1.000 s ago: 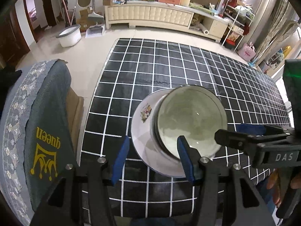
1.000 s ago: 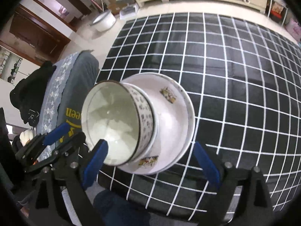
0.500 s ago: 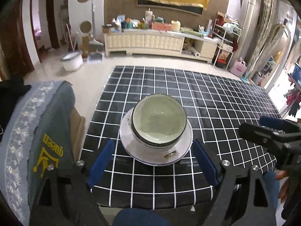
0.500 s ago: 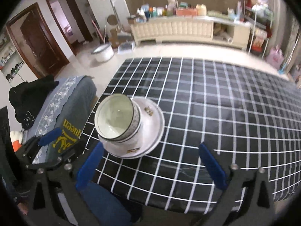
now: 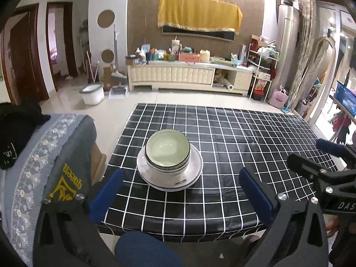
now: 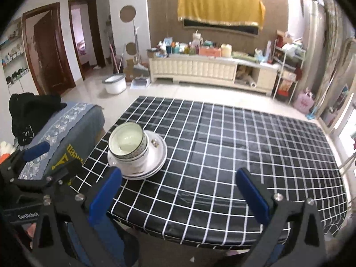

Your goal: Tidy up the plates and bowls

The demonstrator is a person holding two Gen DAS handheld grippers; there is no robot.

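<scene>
White bowls [image 5: 167,153] are stacked on plates [image 5: 169,171] ahead of both grippers, left gripper [image 5: 180,194] and right gripper [image 6: 179,191] (jaws just opened wide, nothing held).

I see one obstacle on the table [image 5: 233,146]: stacked bowls [image 5: 167,153] on plates [image 5: 170,173], near its left front corner. To the right and behind the stack, the checked cloth lies bare and open for passage. A draped chair [image 5: 55,162] crowds the table's left edge, leaving little room on that side.
</scene>
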